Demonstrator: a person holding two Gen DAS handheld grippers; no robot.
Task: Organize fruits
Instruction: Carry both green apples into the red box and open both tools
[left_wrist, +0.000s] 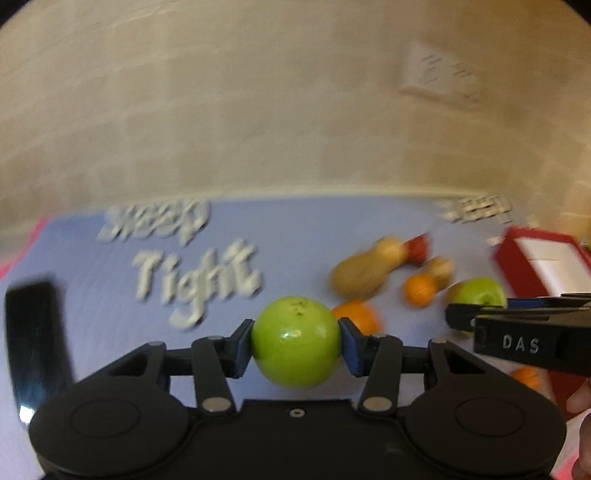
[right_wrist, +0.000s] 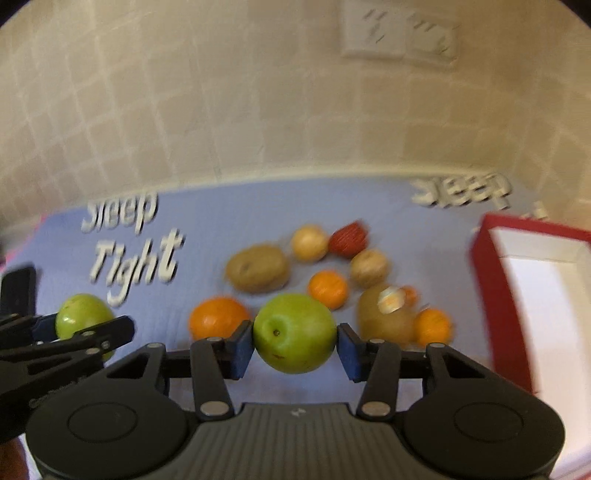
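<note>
Each hand-held gripper is clamped on a green apple: the left hand-held gripper (left_wrist: 296, 345) holds one apple (left_wrist: 296, 341), the right hand-held gripper (right_wrist: 294, 341) another (right_wrist: 294, 333), both lifted above the blue mat (right_wrist: 229, 221). Judged step: carrying. Next, the apples likely go to the red box (right_wrist: 491, 295) at right, without collision. Remaining fruit (right_wrist: 325, 288) lies loose mid-mat, before a tiled wall (right_wrist: 221, 92).

Both green apples (left_wrist: 295, 341) (right_wrist: 294, 334) sit between blue-padded black fingers (right_wrist: 242, 345). The mat (right_wrist: 229, 218) is lavender-blue with white "Sleep Tight" lettering (right_wrist: 136, 266). Beside that lettering lie orange oranges (right_wrist: 218, 317), tan-brown potatoes (right_wrist: 257, 267) and a red fruit (right_wrist: 348, 239). The box (right_wrist: 495, 295) is red outside, white inside.
</note>
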